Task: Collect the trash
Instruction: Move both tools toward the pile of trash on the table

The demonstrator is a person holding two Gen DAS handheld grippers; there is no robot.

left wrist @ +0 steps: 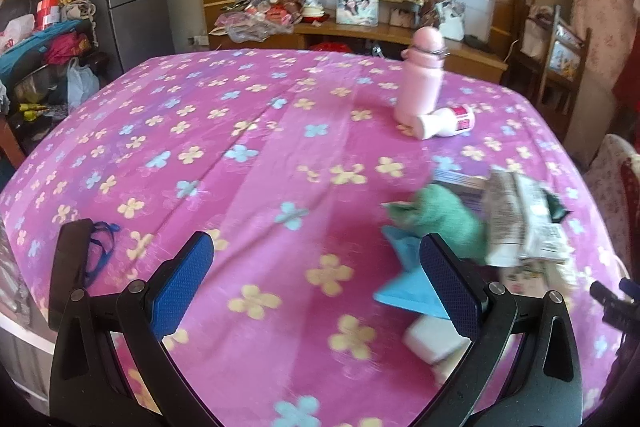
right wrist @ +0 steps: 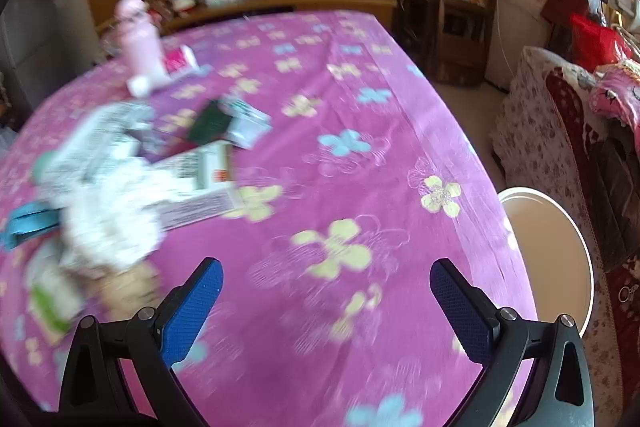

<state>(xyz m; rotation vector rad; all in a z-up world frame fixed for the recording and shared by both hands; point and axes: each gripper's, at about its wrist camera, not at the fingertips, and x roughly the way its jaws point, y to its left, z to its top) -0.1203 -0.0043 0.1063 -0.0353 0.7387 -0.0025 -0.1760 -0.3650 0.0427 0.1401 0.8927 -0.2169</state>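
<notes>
Left wrist view: two pink bottles (left wrist: 424,75), one upright, one lying; both grippers' jaws wide apart, empty.

- Your tablecloth (left wrist: 256,131) is smooth, faintly sheeny printed cloth.
- The pink bottle (left wrist: 420,75) looks like matt plastic.
- Your finger pads (left wrist: 182,285) are textured blue rubber.
- The wrapper (left wrist: 520,219) is crinkled printed paper.

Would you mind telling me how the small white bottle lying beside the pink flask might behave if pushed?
The white bottle lies on its side, so it would probably roll. It looks like light plastic. It seems to touch the upright pink flask, which might block it.
</notes>
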